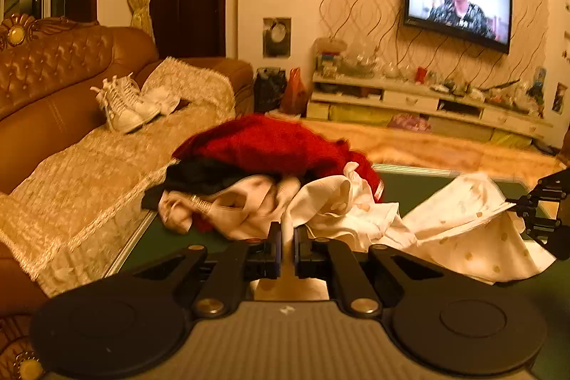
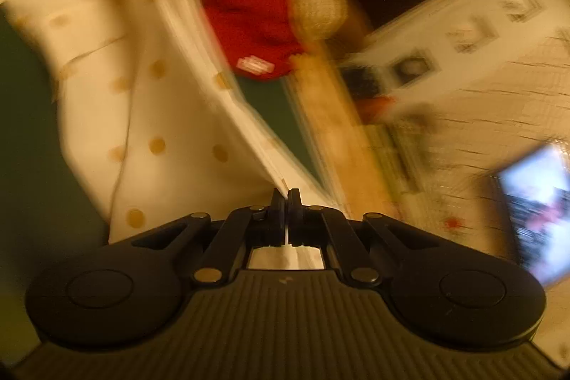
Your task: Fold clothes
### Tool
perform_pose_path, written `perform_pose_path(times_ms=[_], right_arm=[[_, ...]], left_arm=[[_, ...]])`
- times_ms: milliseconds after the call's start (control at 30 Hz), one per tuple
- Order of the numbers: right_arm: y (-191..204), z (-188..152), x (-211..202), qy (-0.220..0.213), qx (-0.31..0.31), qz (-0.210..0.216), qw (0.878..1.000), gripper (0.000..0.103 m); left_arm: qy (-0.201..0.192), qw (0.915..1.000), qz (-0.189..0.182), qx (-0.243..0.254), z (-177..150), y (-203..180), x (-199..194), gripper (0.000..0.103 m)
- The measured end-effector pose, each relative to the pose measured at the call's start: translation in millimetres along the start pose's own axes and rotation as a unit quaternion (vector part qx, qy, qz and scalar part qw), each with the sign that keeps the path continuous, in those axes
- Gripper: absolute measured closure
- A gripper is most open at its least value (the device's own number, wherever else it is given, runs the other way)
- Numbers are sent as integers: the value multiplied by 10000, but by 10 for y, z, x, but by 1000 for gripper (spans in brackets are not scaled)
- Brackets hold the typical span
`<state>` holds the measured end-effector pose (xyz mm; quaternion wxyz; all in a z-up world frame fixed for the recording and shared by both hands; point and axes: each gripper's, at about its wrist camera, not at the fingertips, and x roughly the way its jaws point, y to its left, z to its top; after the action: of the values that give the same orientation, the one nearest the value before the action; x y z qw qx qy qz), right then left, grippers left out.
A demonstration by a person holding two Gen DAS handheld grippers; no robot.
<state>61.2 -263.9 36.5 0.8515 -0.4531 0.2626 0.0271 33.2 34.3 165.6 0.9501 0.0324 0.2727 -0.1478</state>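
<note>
I have the left gripper (image 1: 287, 239) low over the green tabletop (image 1: 167, 243), its jaws drawn together on a fold of the cream polka-dot garment (image 1: 473, 237), with a strip of the pale cloth standing up between the pads. The garment spreads from that pinch across the table to my right, rumpled near the middle and flatter toward its far edge.

At that far edge I can see the right gripper (image 1: 530, 214) from the left wrist camera, a dark frame at the side of the view meeting the garment's corner. From its own camera, the right gripper (image 2: 286, 198) has its jaws pressed together on the hem of the same garment (image 2: 142, 116), and the cloth runs away from the fingertips in a taut diagonal sheet; the picture is badly smeared, so finer detail escapes me.

Behind the cream garment lies a heap of other clothes: a red knitted piece (image 1: 270, 145) on top, something black (image 1: 203, 175) beneath it, and a pinkish-cream item (image 1: 228, 209) at the front of the pile.

To the left of the table stands a brown leather sofa (image 1: 64, 77) with a lace cover (image 1: 107, 166), and a pair of white sneakers (image 1: 124, 105) sits on the seat. A wall-mounted television (image 1: 459, 2) is on above a cluttered white cabinet (image 1: 409, 98).
</note>
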Motion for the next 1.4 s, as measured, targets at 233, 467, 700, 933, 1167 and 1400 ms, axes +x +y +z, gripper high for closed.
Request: perform_pose_path(times_ms=[233, 467, 700, 933, 1167, 1400], right_arm=[[-886, 517, 174, -116, 406, -1367, 9897, 100], [-1867, 1130, 77, -574, 385, -2479, 9663, 100], [-2109, 739, -243, -1052, 331, -3060, 9456, 100], [-1371, -325, -273, -486, 154, -1692, 9843, 100], [-293, -1141, -253, -18, -127, 44, 9999, 100], [14, -1348, -217, 170, 311, -138, 9993, 100]], left_arm=[[-659, 9977, -72, 135, 983, -209, 40, 96], [-1561, 9873, 70, 281, 1981, -360, -337, 96], [-1942, 9769, -468, 759, 1963, -771, -998, 96], [-958, 9709, -1755, 1318, 1045, -1407, -1269, 96], [826, 9518, -2614, 1373, 58, -1736, -798, 97], [1766, 9274, -3086, 1160, -522, -1765, -317, 97]])
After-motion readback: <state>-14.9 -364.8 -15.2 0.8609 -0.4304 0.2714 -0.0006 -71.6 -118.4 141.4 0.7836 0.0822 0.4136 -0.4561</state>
